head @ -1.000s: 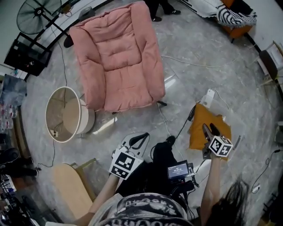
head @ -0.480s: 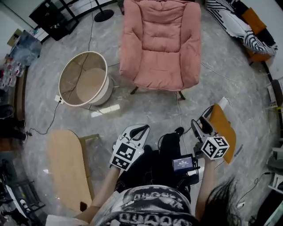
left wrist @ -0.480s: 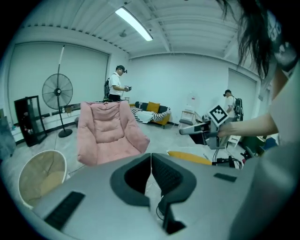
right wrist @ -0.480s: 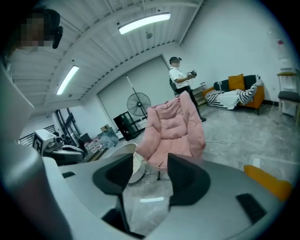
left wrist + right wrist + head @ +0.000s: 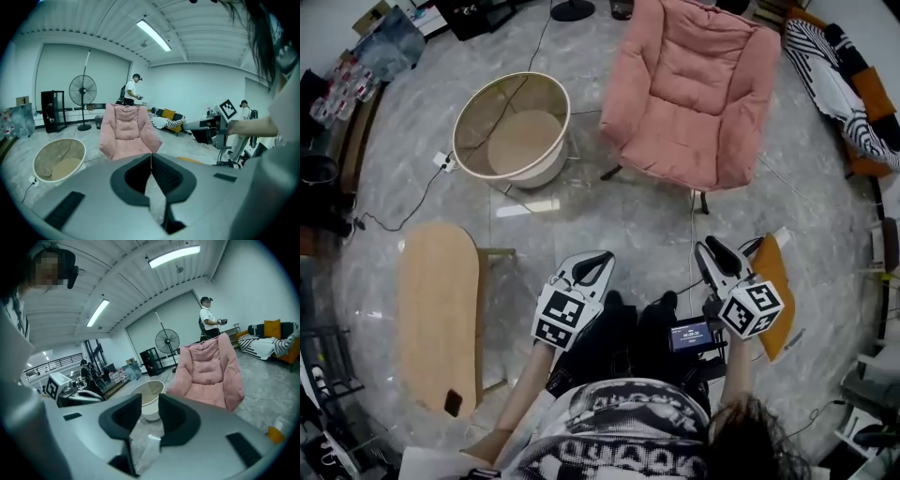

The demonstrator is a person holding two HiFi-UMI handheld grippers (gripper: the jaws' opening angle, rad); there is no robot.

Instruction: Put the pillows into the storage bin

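Grey marbled floor [image 5: 647, 220] bore everything. Round cream open-topped bin [image 5: 530, 177] stood well ahead-left of left tongs [image 5: 592, 267]. Pink cushioned armchair [image 5: 694, 94] ahead of right tongs [image 5: 727, 253]. Oval pale wooden bench [image 5: 439, 319] lay left of left tongs. Flat orange pillow [image 5: 776, 291] just right of right tongs.

The storage bin [image 5: 511, 131] stands left of the armchair [image 5: 698, 89], the pillow [image 5: 776, 292] nearer at right
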